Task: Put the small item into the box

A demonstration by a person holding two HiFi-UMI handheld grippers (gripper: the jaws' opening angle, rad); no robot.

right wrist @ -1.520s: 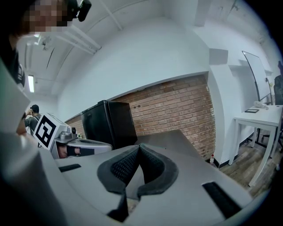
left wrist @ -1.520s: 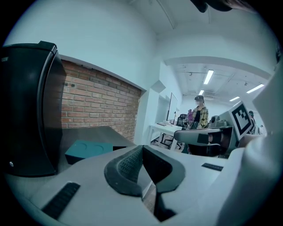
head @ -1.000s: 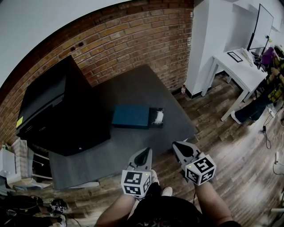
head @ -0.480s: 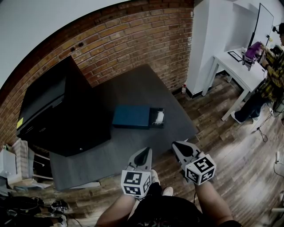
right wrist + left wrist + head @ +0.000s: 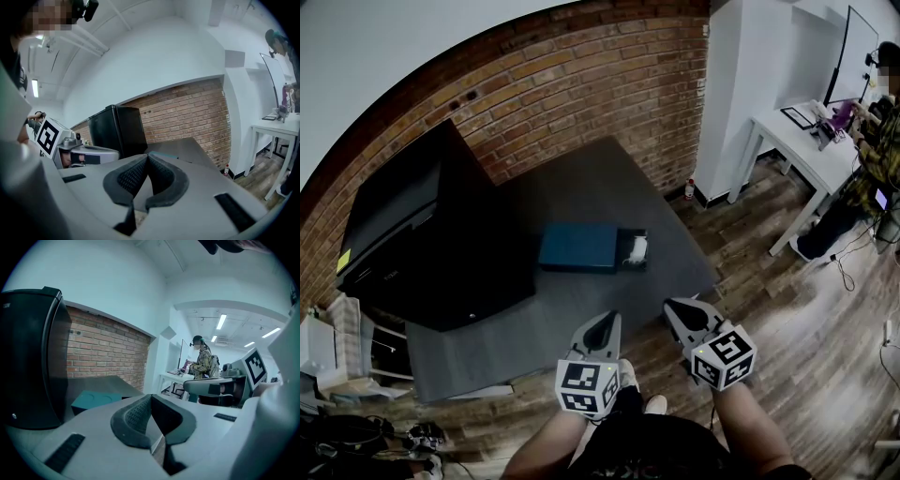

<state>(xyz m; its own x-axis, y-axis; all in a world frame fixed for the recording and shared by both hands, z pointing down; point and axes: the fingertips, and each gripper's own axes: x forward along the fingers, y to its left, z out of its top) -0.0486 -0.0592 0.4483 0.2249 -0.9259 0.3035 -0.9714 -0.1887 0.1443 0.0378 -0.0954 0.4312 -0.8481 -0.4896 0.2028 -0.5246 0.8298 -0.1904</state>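
A teal box (image 5: 577,247) lies on the dark grey table (image 5: 581,178), its black drawer tray (image 5: 633,249) pulled out to the right with a small white item (image 5: 635,248) in it. The teal box (image 5: 96,399) also shows in the left gripper view. My left gripper (image 5: 602,327) and right gripper (image 5: 681,310) hang side by side near the table's front edge, well short of the box. Both are shut with nothing between the jaws, as the left gripper (image 5: 151,401) and right gripper (image 5: 146,161) views show.
A large black cabinet (image 5: 422,234) stands on the table's left, close to the box. A brick wall (image 5: 581,84) backs the table. At the far right a person (image 5: 881,131) works at a white desk (image 5: 806,150). Wood floor (image 5: 806,319) lies to the right.
Both grippers and the box have stayed still. Only the person at the white desk has shifted.
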